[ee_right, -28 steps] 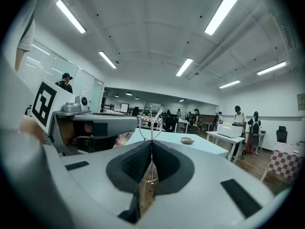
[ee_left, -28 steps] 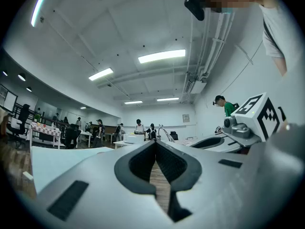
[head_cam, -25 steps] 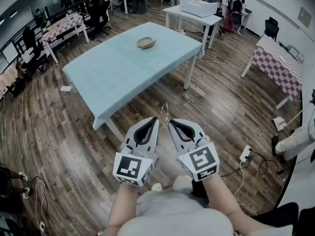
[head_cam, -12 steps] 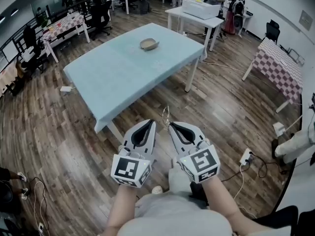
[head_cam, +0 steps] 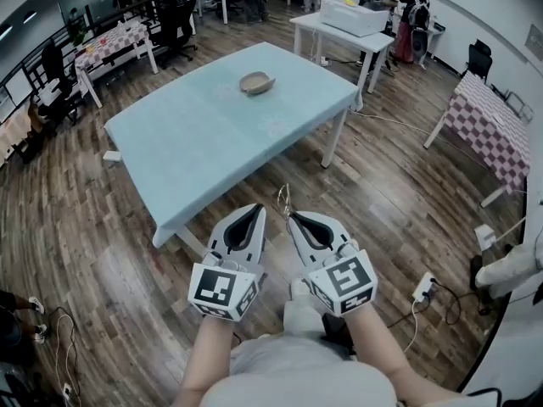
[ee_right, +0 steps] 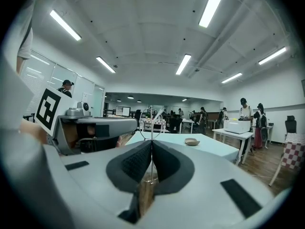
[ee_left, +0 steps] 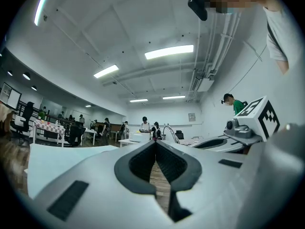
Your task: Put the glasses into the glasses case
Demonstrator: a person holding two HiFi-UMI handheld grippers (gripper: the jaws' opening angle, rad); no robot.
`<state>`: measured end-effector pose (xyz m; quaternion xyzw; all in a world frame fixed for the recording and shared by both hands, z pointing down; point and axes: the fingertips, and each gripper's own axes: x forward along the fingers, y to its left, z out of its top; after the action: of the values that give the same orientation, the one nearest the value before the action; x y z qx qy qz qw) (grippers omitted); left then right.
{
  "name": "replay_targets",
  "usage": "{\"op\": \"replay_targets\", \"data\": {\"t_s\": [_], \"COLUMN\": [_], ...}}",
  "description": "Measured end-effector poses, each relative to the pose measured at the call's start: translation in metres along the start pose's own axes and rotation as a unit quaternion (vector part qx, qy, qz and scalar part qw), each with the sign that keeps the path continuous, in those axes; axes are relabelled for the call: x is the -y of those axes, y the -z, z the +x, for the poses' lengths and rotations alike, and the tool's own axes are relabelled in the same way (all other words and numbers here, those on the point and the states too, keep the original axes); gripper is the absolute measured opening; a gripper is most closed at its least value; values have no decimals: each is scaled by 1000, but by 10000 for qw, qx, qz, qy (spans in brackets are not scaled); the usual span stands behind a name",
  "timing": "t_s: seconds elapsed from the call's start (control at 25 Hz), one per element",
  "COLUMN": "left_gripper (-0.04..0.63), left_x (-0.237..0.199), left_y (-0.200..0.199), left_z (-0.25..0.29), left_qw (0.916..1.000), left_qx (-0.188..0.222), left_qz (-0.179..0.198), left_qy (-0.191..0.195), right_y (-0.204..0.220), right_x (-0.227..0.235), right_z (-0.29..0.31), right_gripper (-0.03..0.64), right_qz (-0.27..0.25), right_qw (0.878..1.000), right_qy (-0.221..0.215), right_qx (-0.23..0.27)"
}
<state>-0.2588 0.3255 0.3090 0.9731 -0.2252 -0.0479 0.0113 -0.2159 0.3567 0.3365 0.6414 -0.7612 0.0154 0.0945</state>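
Observation:
A brown open glasses case (head_cam: pixel 255 82) (ee_right: pixel 192 141) lies on the far part of the table with the light blue cloth (head_cam: pixel 195 134). My right gripper (head_cam: pixel 291 217) (ee_right: pixel 152 142) is shut on thin wire-rimmed glasses (head_cam: pixel 285 200) (ee_right: pixel 151 116), which stick up past its tips. They also show in the left gripper view as glasses (ee_left: pixel 170 131). My left gripper (head_cam: pixel 262 208) (ee_left: pixel 156 142) is shut with nothing in it, close beside the right one. Both hang over the wood floor, short of the table's near corner.
A white table with a box (head_cam: pixel 355 15) stands behind the blue one. Checked-cloth tables stand at the right (head_cam: pixel 492 117) and far left (head_cam: pixel 110 41). A power strip (head_cam: pixel 422 288) and cables lie on the floor at the right. People and chairs are at the back.
Both grippers have travelled together toward the blue table, which now lies a little nearer and lower in the head view. The glasses stay in the right gripper.

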Motion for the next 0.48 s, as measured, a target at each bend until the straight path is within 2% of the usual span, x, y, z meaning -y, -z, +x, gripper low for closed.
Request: {"op": "replay_targets", "data": {"t_s": [0.48], "left_gripper": [11], "left_x": [-19], "left_y": [9], "left_z": [93], "left_qw": [9999], "left_qx": [-42], "left_qz": [-39], "left_qy": [-135], "right_y": [3], "right_x": [82], "right_z": [50], "right_gripper": [12], "right_qz": [153], "right_qw": [9998], "right_qy": [-148], "right_qx": [16]}}
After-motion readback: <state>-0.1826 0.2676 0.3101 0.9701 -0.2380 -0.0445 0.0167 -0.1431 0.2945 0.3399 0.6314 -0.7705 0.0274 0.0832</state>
